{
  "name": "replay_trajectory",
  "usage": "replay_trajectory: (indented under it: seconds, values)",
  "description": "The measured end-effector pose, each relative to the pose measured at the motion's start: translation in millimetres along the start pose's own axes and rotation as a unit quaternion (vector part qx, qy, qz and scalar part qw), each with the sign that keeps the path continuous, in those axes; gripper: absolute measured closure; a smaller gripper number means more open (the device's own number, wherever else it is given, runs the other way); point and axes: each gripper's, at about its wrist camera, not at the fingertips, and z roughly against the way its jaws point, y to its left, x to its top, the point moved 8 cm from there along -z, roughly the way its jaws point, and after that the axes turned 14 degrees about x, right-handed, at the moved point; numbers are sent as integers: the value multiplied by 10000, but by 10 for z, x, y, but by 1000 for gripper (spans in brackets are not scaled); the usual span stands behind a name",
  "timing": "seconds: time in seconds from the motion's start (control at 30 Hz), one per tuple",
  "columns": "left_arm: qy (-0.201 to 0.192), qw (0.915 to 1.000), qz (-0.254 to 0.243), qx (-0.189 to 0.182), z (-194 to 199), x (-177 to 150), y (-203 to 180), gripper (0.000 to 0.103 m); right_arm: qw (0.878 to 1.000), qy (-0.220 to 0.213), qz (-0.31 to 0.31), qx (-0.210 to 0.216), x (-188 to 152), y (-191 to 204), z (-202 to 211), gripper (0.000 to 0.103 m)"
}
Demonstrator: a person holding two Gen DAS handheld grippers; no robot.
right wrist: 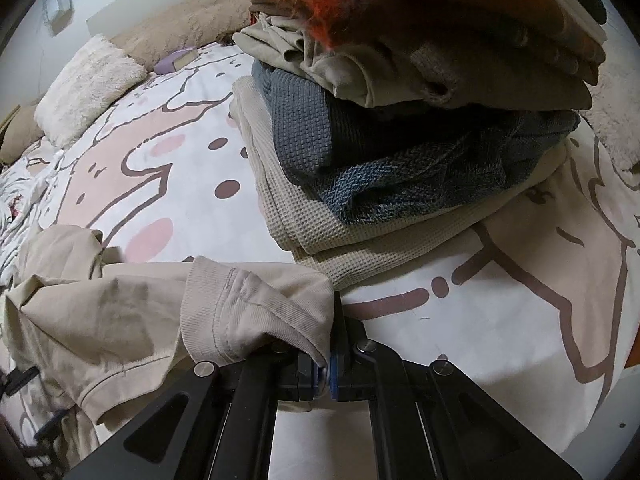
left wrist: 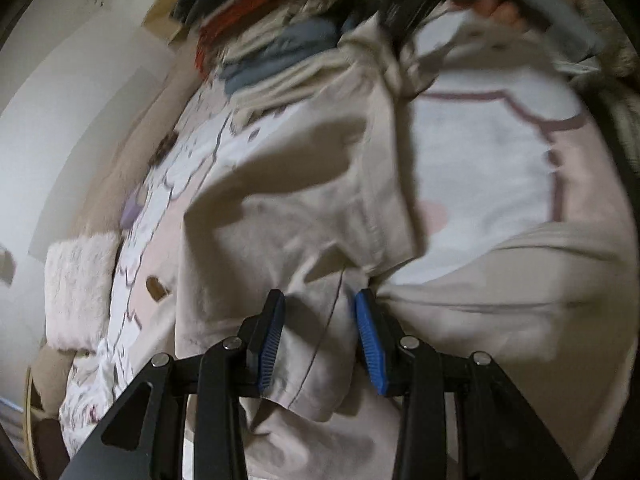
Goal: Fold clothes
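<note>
item: beige garment (right wrist: 120, 312), crumpled and half lifted over the bed (right wrist: 440, 320), near the folded stack.
right gripper (right wrist: 328, 372): pads together, clamped on the garment's ribbed hem.
left gripper (left wrist: 320, 340): blue pads apart, cloth bunched between them; no pinch evident.
step, as judged: spreading or carrying over one fold; the blur in the left view suggests motion. the next move calls for both edges held level, cloth drawn flat, seams aligned.
adjacent: folded stack (right wrist: 400, 140) of waffle cream, blue knit, tan and orange-red pieces.
surface: bed with cartoon-print cover, fluffy pillow (right wrist: 88, 84), plain pale wall (left wrist: 80, 80).
</note>
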Motion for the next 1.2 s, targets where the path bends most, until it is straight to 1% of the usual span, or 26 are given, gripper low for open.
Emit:
replay_trajectory:
  seconds: [0.03,0.1,0.2,0.3,0.37,0.43,0.5,0.6,0.7,0.77,0.83,0.87,0.9,0.97,1.03,1.07,1.13,1.17,1.2]
  values:
    - [115,9999,86,-32,-44,-20,27,99,10000,-30,5,31,9,7,22,99]
    - [206,9988,431,-58,-47,-36,157,100,9998,-135,37,105,42,35,97,99]
    - [109,9915,1296,45,100,-2,538,100,9986,-412,184,259,139,132,326,99]
    - [-79,9734,2262,363,322,-19,1067,100,9955,-720,419,443,288,299,608,99]
    - [-274,9572,2812,633,516,-43,1425,100,9922,-944,585,566,393,440,810,99]
    - [-520,9402,3228,954,742,-47,1798,100,9866,-1222,835,683,533,636,1044,99]
    - [-798,9229,3505,1380,1003,-25,2189,100,9781,-1546,1130,811,701,873,1315,99]
    - [-1180,8975,3732,2033,1434,35,2724,100,9608,-2027,1699,837,962,1281,1727,99]
    - [-1541,8681,3883,2680,1964,86,3225,100,9359,-2571,2272,796,1247,1729,2236,99]
    - [-1804,8432,4014,3088,2384,133,3561,100,9164,-2930,2613,781,1428,2024,2605,99]
    - [-2026,8197,4085,3467,2782,184,3863,100,8941,-3308,2926,742,1605,2337,3026,99]
    - [-2142,8074,4099,3663,3003,213,3995,100,8836,-3470,3062,717,1680,2477,3223,99]
    - [-2236,7967,4094,3843,3214,238,4099,100,8692,-3685,3224,683,1759,2647,3497,99]
    - [-2419,7744,4061,4206,3650,284,4290,100,8479,-4011,3413,616,1852,2881,3912,99]
    - [-2474,7653,4008,4387,3926,291,4309,100,8272,-4346,3512,598,1896,3058,4431,99]
    - [-2500,7607,3981,4476,4064,294,4319,100,8189,-4460,3554,641,1907,3127,4666,99]
    - [-2553,7511,3926,4654,4341,301,4337,100,8062,-4601,3577,1021,1910,3234,5120,99]
    - [-2579,7462,3897,4742,4479,304,4346,100,8041,-4545,3638,1200,1909,3292,5264,99]
    - [-2604,7411,3869,4829,4618,308,4354,100,8081,-4465,3647,1204,1928,3339,5349,99]
